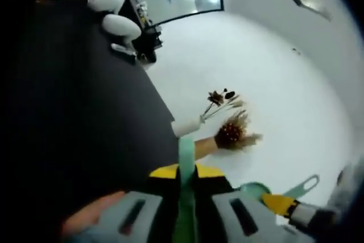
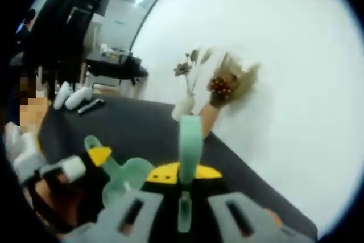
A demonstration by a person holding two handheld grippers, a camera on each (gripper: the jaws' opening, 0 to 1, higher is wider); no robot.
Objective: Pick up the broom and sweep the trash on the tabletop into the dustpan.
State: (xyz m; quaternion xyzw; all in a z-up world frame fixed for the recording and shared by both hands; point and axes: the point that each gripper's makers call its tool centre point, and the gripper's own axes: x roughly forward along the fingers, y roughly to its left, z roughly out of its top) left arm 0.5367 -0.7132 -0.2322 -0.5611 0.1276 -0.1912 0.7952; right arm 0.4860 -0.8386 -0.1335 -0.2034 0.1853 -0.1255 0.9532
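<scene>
My left gripper [image 1: 185, 176] is shut on a thin green handle [image 1: 185, 157] that stands up between its yellow-tipped jaws. My right gripper [image 2: 183, 181] is likewise shut on a broad green handle [image 2: 190, 138]. Each handle's working end is hidden, so I cannot tell which is the broom and which the dustpan. The right gripper [image 1: 280, 203] enters the left gripper view at lower right, with a looped green handle end [image 1: 309, 184] beside it. In the right gripper view the left gripper [image 2: 98, 159] sits at lower left with a green handle end [image 2: 92, 142]. Both are raised over the black tabletop [image 1: 85, 112].
A white vase [image 1: 187, 124] of dried flowers [image 1: 233, 132] stands at the table's edge by the white wall [image 2: 284, 83], seen also as the vase [image 2: 183, 106]. White bottle-like things [image 1: 116, 24] and a dark flat item [image 1: 122, 49] lie at the far end. A gloved hand [image 2: 23, 155] holds the left tool.
</scene>
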